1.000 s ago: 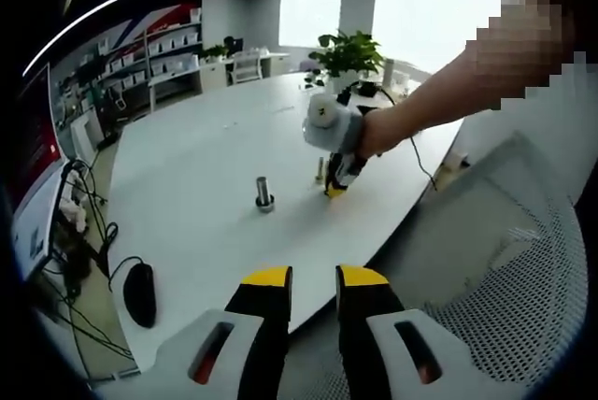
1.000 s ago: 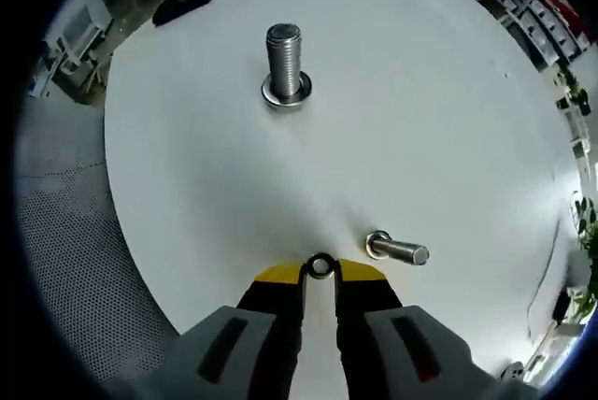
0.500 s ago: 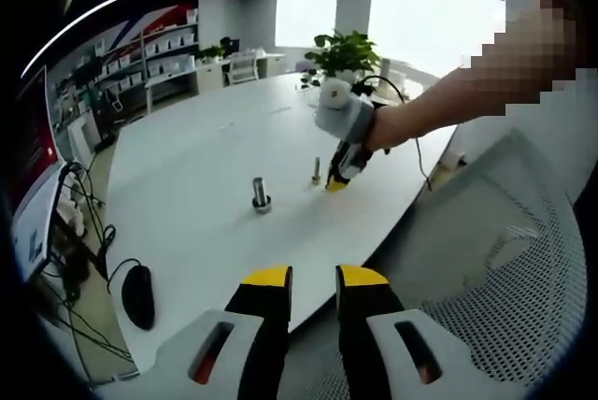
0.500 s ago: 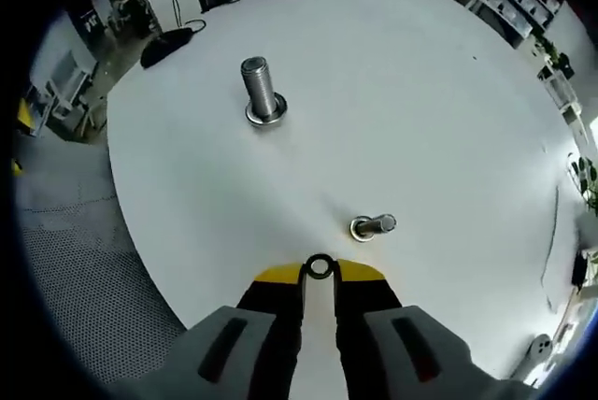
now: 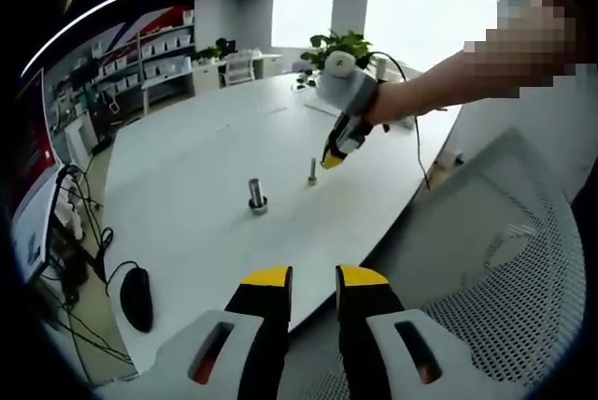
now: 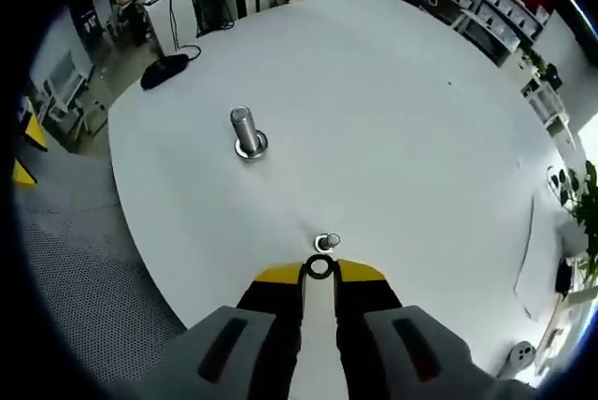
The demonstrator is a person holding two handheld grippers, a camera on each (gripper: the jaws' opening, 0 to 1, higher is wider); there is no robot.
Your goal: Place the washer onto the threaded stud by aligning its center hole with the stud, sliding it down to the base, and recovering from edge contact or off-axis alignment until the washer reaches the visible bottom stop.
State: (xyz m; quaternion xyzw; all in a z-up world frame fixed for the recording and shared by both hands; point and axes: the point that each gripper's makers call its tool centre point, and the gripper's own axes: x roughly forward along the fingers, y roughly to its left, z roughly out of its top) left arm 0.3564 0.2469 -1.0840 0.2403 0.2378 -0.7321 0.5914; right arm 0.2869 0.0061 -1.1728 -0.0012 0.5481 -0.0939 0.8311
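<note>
My right gripper (image 6: 320, 273) is shut on a small dark washer (image 6: 320, 259), held upright between its yellow tips. Just beyond the washer stands a thin threaded stud (image 6: 328, 243), seen almost end-on from above. In the left gripper view the right gripper (image 5: 334, 155) hangs in the air on a person's hand, a little above and to the right of that stud (image 5: 312, 172). A thicker bolt (image 6: 245, 132) with a washer round its base stands farther off on the white table (image 6: 392, 120). My left gripper (image 5: 314, 278) is off the table's near edge, slightly open, holding nothing.
A black mouse (image 5: 136, 295) with its cable lies near the table's edge, also seen as the mouse (image 6: 164, 70). A mesh chair (image 5: 505, 288) is beside the table. A potted plant (image 5: 341, 48) and a cable are at the far end.
The right gripper has risen from the table with the washer and come over the thin stud, which now shows nearly end-on. The left gripper has stayed where it was.
</note>
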